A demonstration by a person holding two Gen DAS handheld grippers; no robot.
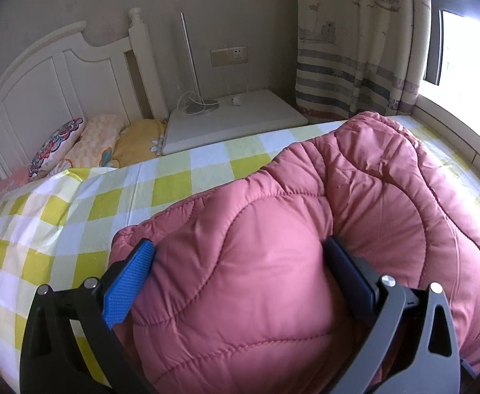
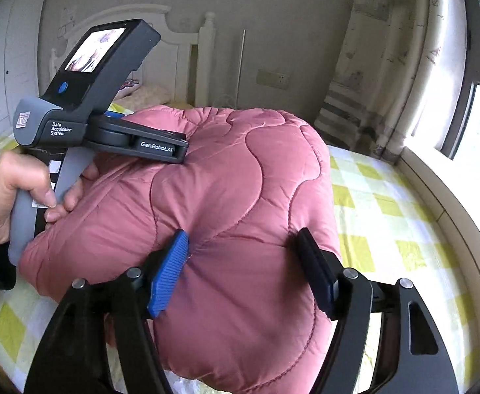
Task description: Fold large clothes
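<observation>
A pink quilted puffer jacket (image 1: pixel 305 229) lies bunched on a bed with a yellow-and-white checked sheet (image 1: pixel 75 223). My left gripper (image 1: pixel 240 259) straddles a thick fold of the jacket, with the fabric bulging between its wide-set blue pads (image 1: pixel 128 282). In the right wrist view the jacket (image 2: pixel 213 180) fills the middle. My right gripper (image 2: pixel 243 262) also has a puffy fold pressed between its fingers. The left gripper's body (image 2: pixel 85 105), held by a hand, rests on the jacket's far left side.
A white headboard (image 1: pixel 59 75) and patterned pillows (image 1: pixel 75 144) are at the bed's far end. A white bedside table (image 1: pixel 233 118) with a lamp stands beside it. A curtain (image 1: pixel 354 42) and window sill (image 2: pixel 453 197) run along the right.
</observation>
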